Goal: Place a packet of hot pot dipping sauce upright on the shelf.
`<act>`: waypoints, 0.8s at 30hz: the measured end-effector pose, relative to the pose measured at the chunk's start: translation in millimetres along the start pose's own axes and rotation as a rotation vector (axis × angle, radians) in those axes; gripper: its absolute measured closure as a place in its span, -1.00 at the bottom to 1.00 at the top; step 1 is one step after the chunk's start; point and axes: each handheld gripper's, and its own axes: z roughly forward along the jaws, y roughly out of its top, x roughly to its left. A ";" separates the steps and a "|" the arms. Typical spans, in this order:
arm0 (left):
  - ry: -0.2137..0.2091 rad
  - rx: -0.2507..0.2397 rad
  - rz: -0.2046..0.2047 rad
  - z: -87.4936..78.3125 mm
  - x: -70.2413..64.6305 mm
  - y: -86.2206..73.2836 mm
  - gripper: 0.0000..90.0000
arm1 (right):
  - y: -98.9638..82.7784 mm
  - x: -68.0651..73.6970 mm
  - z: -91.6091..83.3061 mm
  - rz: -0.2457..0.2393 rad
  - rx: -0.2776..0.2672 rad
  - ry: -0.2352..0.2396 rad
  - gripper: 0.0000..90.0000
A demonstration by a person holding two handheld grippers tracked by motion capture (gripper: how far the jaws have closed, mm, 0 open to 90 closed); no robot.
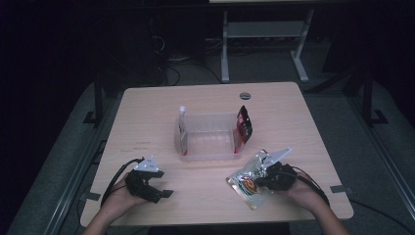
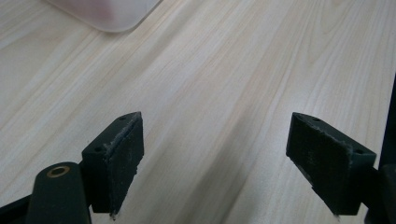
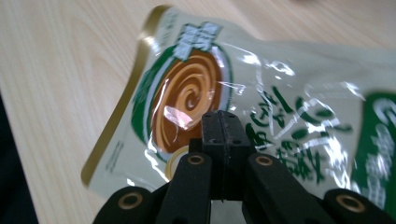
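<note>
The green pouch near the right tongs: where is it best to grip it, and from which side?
Grip the pouch at its flat edge nearest the person, coming in low from that side. It lies flat on the table, so only a thin rim gives the jaws a bite. The right tongs are already shut there, probably on that rim.

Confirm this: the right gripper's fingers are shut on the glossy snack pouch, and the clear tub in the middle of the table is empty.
Not empty. The high view shows the clear tub holding two packets. The right gripper is indeed shut on the snack pouch.
</note>
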 end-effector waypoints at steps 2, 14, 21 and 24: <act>-0.001 -0.006 -0.007 -0.4 -0.5 -0.2 -0.58 | 7.0 3.9 5.4 -0.008 0.001 0.018 1.00; -0.005 -0.016 0.015 -0.2 -4.1 4.6 -0.58 | 19.2 4.7 6.4 0.031 -0.051 0.061 0.79; -0.033 -0.060 0.101 8.2 -19.9 30.7 -0.24 | 1.5 -11.6 -23.0 0.170 -0.113 0.035 0.30; -0.041 -0.068 0.139 15.0 -27.1 46.0 0.06 | -5.4 -18.0 -31.8 0.221 -0.120 0.018 0.15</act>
